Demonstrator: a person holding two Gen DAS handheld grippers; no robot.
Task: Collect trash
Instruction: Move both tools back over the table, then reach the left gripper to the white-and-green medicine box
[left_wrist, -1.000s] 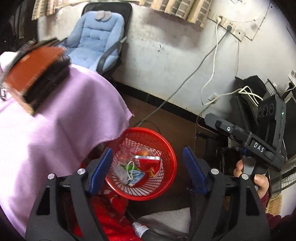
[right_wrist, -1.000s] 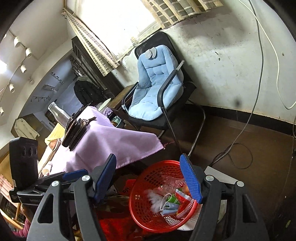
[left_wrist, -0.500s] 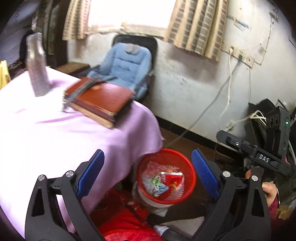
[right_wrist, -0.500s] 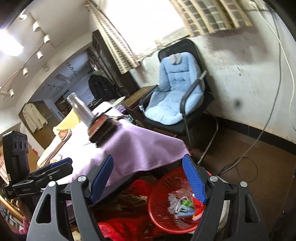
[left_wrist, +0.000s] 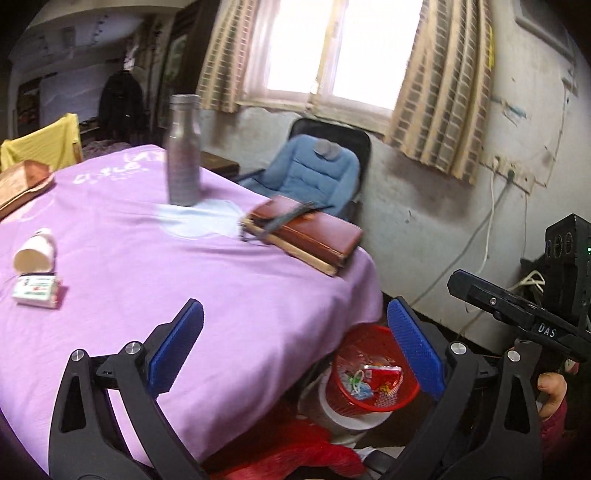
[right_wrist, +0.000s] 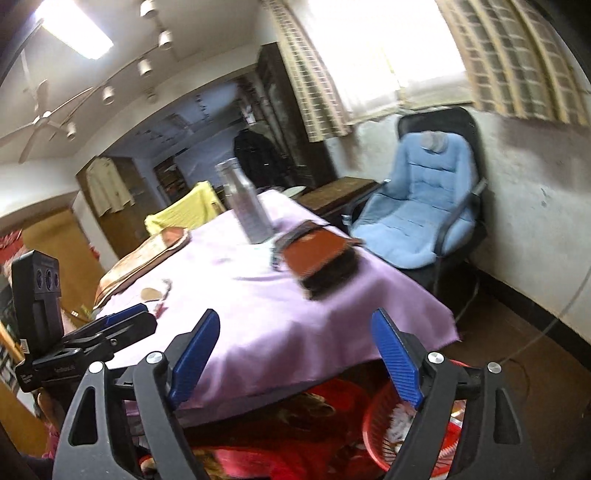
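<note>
A red mesh basket (left_wrist: 373, 402) with wrappers inside stands on the floor by the table corner; its rim shows in the right wrist view (right_wrist: 373, 424). On the purple tablecloth (left_wrist: 122, 280) lie a tipped paper cup (left_wrist: 35, 254) and a small white-green packet (left_wrist: 35, 291) at the left. My left gripper (left_wrist: 295, 347) is open and empty above the table's near edge. My right gripper (right_wrist: 295, 354) is open and empty over the table corner. The paper cup (right_wrist: 151, 293) shows faintly in the right wrist view.
A steel bottle (left_wrist: 183, 149) stands mid-table on a pale cloth, with a brown book stack (left_wrist: 303, 232) near the corner. A blue padded chair (left_wrist: 314, 173) stands behind by the wall. Red fabric (left_wrist: 288, 454) lies under the table. Cables hang on the right wall.
Both grippers have risen and tilted up from the basket toward the tabletop. The bottle, cup and packet have come into view. Both stay open.
</note>
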